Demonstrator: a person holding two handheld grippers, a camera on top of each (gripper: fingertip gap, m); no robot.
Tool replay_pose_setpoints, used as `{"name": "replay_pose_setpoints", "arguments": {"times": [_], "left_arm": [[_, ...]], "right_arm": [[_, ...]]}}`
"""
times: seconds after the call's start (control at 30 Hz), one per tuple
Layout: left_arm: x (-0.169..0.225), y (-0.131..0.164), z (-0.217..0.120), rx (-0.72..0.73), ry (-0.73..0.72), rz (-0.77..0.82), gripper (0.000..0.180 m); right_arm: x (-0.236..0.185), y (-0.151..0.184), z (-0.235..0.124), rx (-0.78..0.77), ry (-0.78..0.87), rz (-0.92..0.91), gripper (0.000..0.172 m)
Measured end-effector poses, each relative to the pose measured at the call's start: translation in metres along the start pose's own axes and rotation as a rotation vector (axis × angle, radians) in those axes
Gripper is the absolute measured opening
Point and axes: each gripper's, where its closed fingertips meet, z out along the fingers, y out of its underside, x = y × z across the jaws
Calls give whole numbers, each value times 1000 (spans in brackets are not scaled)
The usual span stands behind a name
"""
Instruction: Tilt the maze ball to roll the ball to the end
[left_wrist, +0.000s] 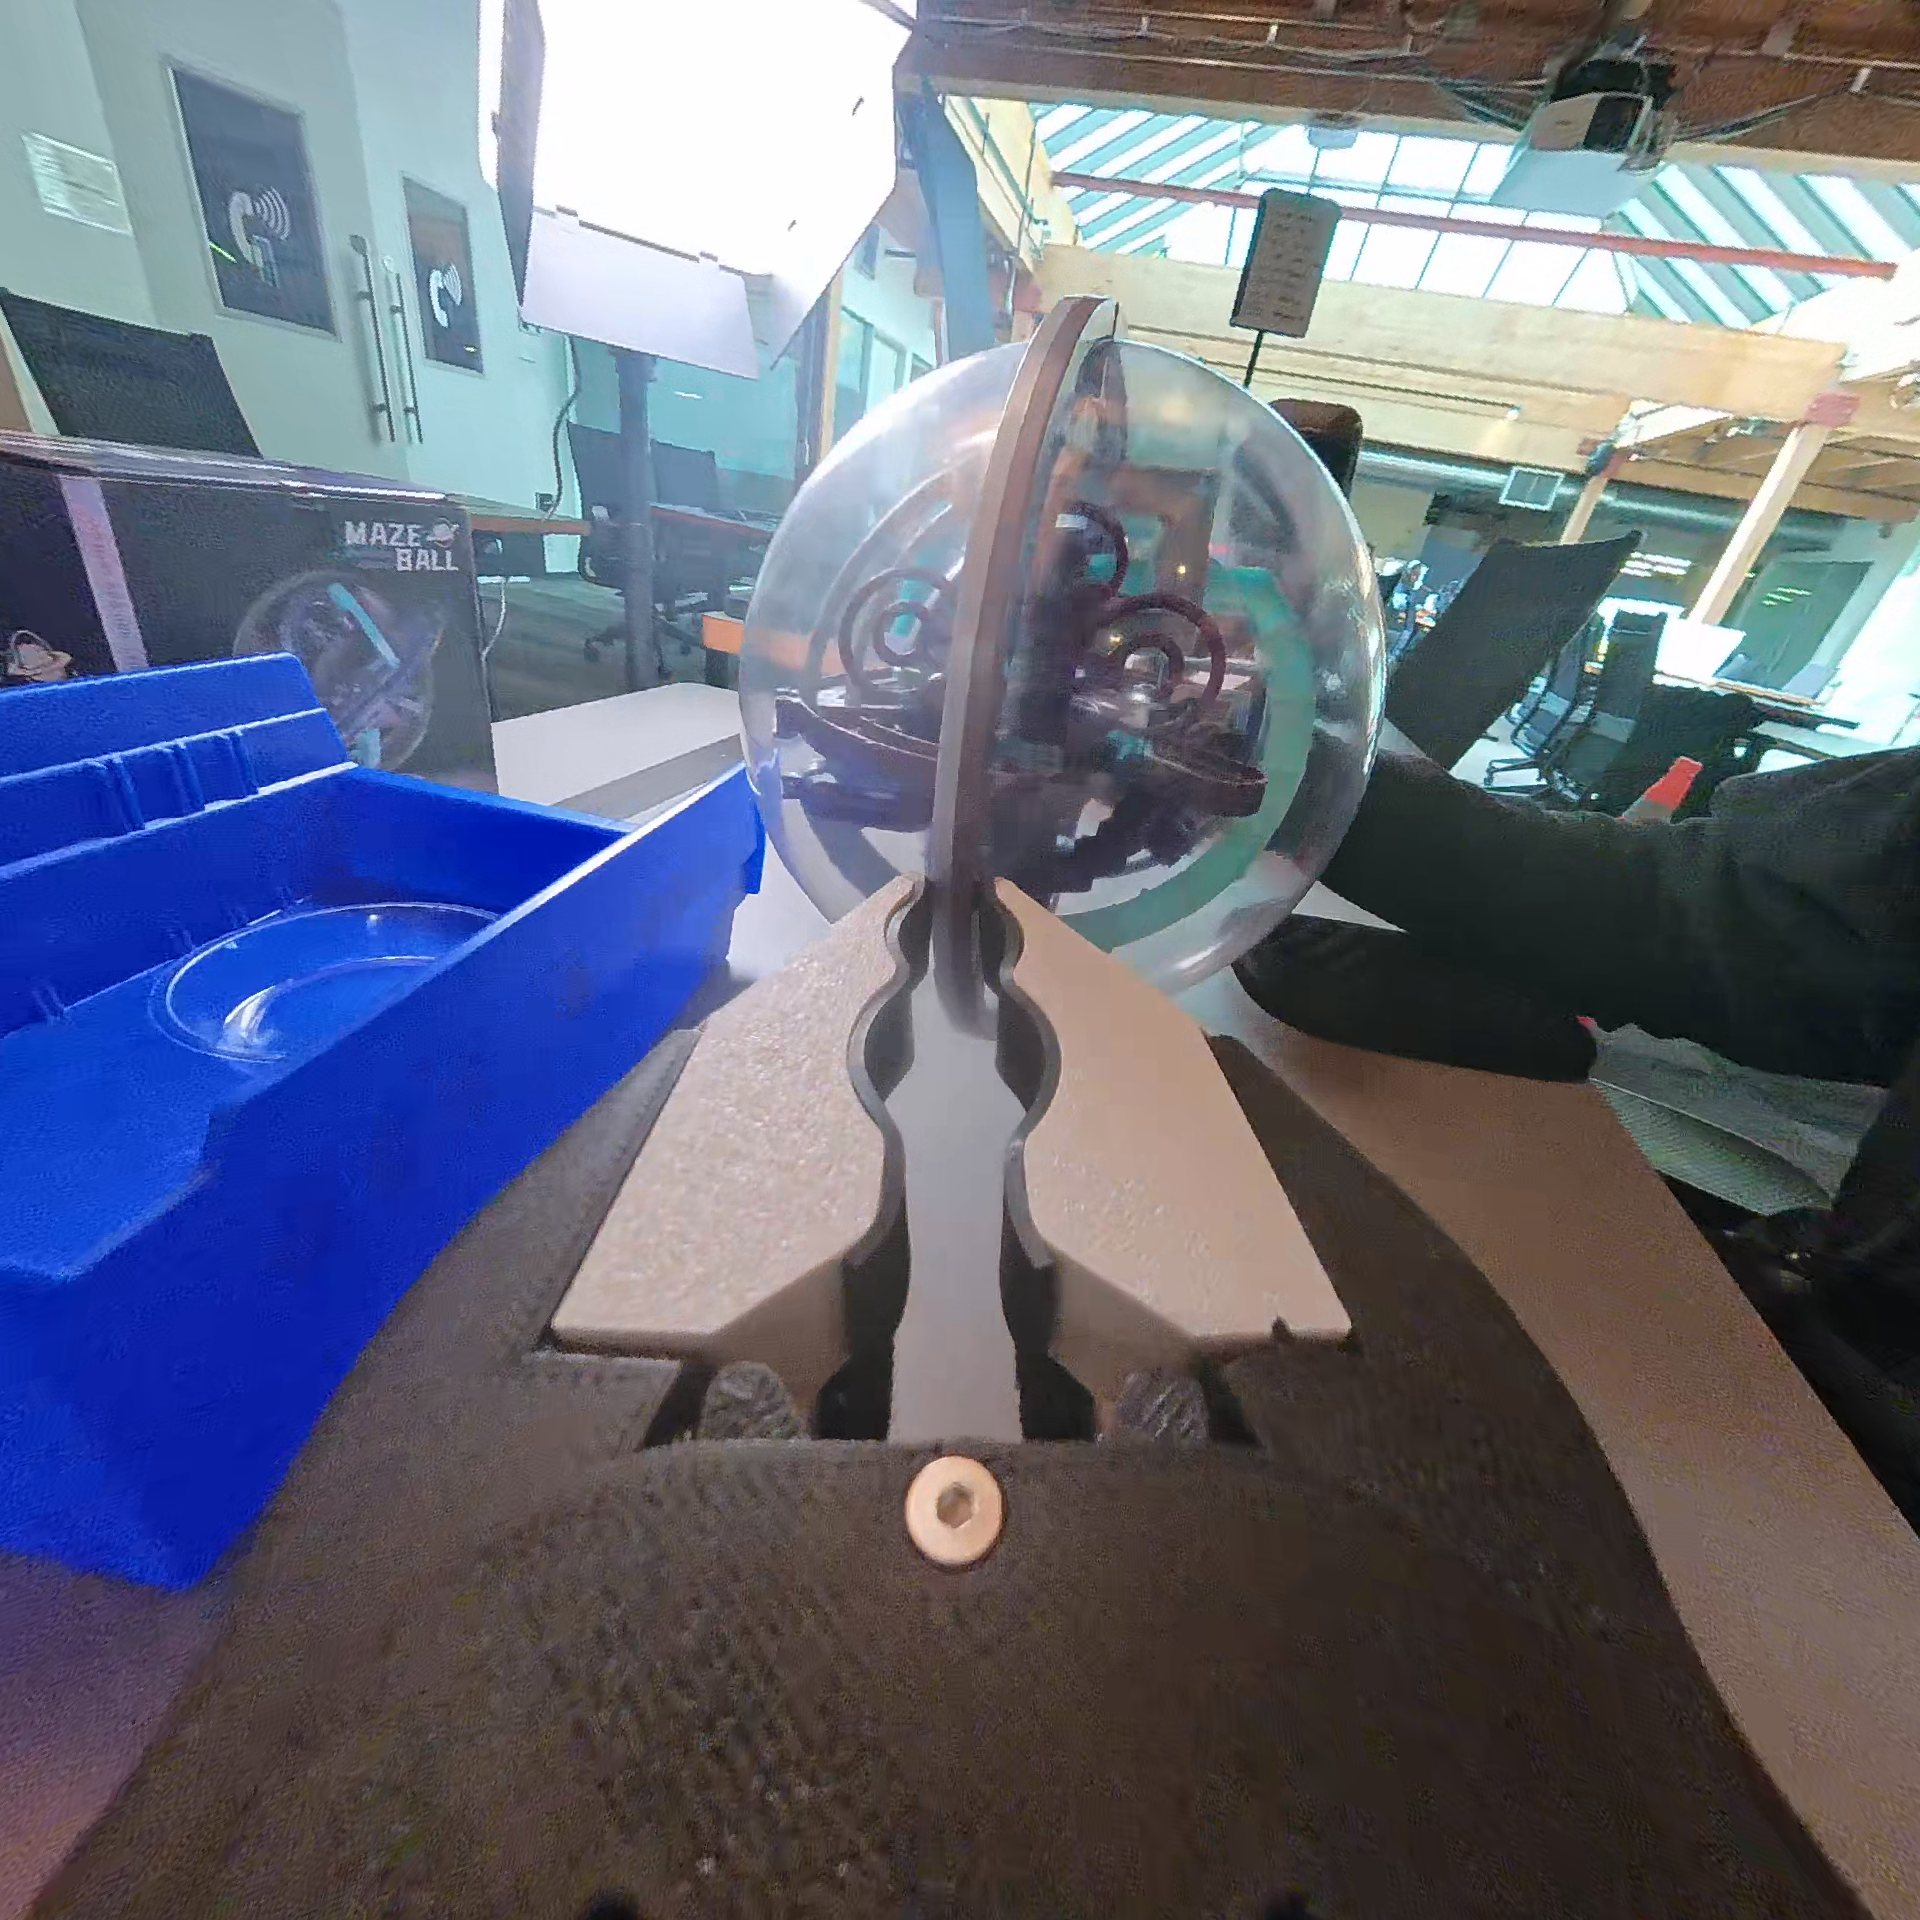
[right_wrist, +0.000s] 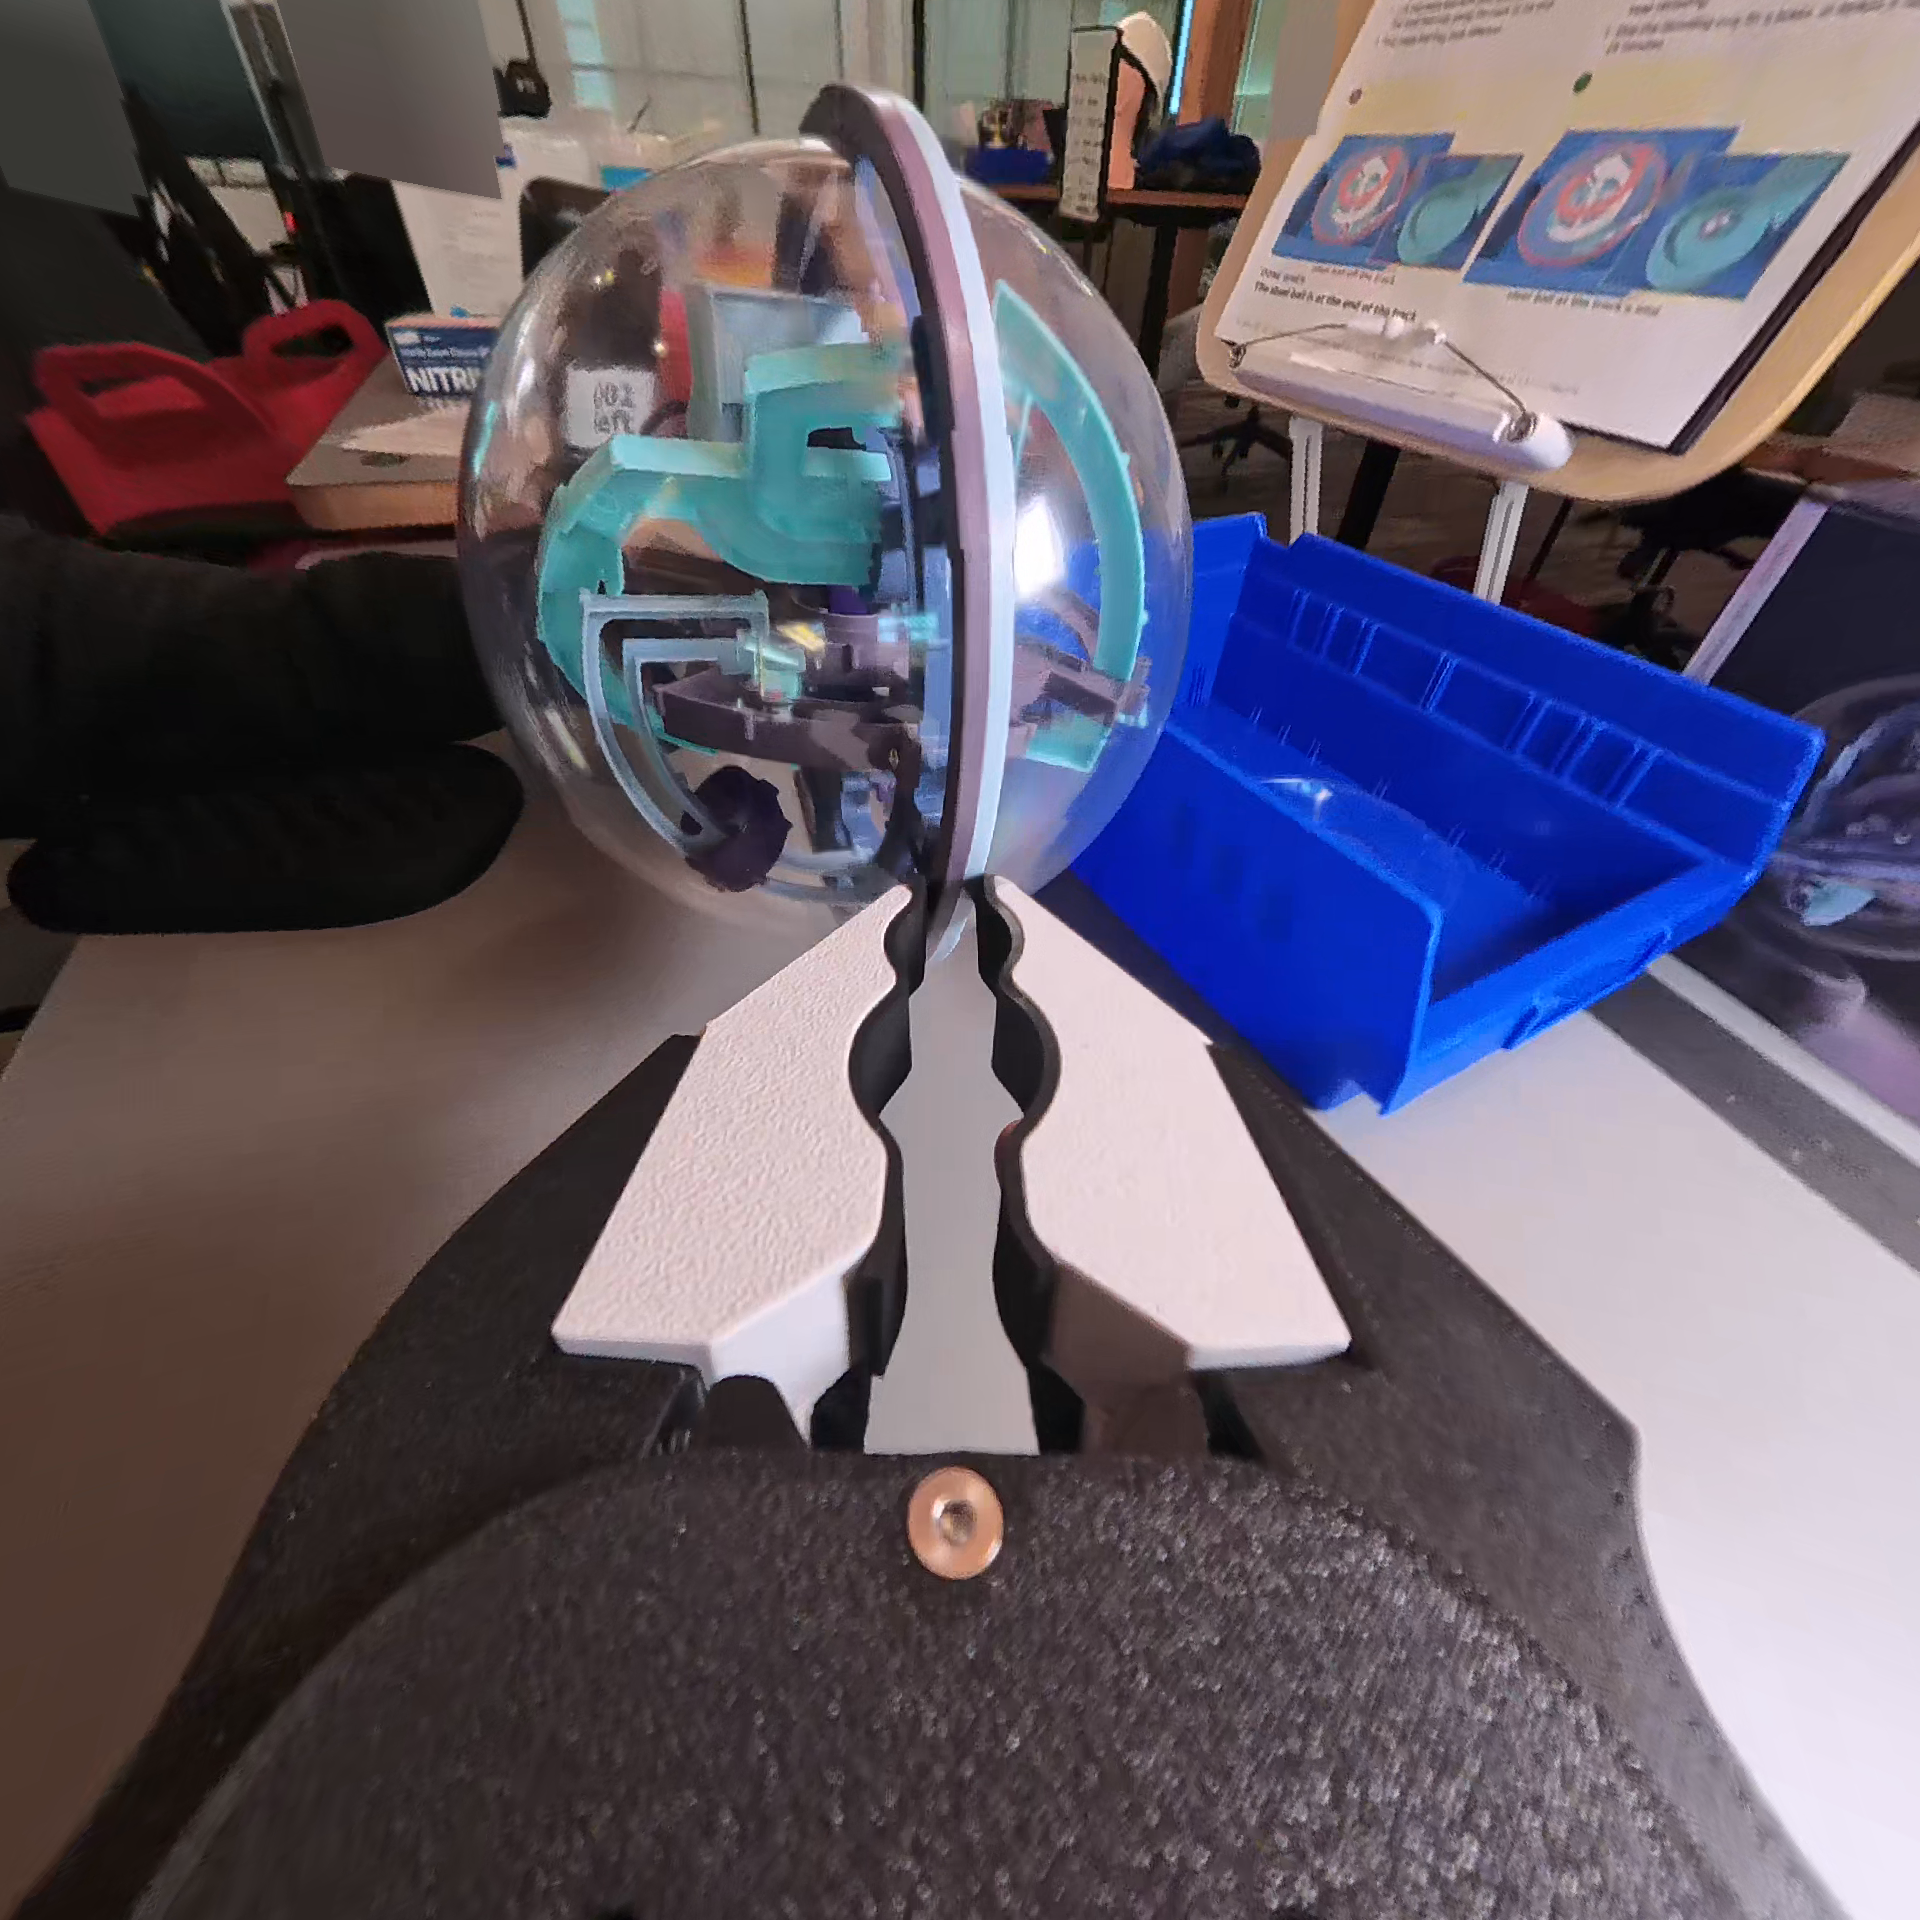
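The maze ball (left_wrist: 1060, 665) is a clear sphere with teal and dark purple tracks inside and a flat ring around its middle, standing on edge. My left gripper (left_wrist: 956, 899) is shut on the lower part of that ring, both pads pressed against it. In the right wrist view the maze ball (right_wrist: 821, 520) shows its teal tracks, and my right gripper (right_wrist: 951, 904) is shut on the ring from the opposite side. I cannot make out the small ball inside.
A blue bin (left_wrist: 343, 1143) holding a clear plastic dome sits close beside the ball; it also shows in the right wrist view (right_wrist: 1507, 935). A dark product box (left_wrist: 260, 582) stands behind it. A black sleeve (left_wrist: 1621, 894) lies across the table. An instruction sheet on a stand (right_wrist: 1558, 208) stands at the back.
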Motion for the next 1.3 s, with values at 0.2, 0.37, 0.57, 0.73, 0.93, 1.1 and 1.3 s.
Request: {"name": "replay_pose_setpoints", "arguments": {"times": [0.2, 0.37, 0.57, 0.73, 0.93, 1.1, 1.3], "left_arm": [[-17, -12, -6, 96, -99, 20, 7], [-27, 2, -6, 69, -132, -2, 7], [-23, 14, 1, 16, -124, 26, 7], [-24, 36, 6, -108, -153, 114, 7], [-30, 51, 7, -197, -201, 189, 7], [-31, 46, 3, -158, -189, 203, 6], [-28, 45, 2, -148, -154, 206, 7]], "right_arm": [[17, -17, 16, 53, -1, -59, 7], [17, 1, 20, 103, 12, -22, 7], [19, 7, 12, 108, 30, -7, 7], [18, 5, 7, 129, 51, -64, 6], [12, 16, 8, 89, 74, -236, 6], [13, 29, 11, 26, 101, -304, 6], [18, 41, 15, -27, 126, -329, 6]]}}
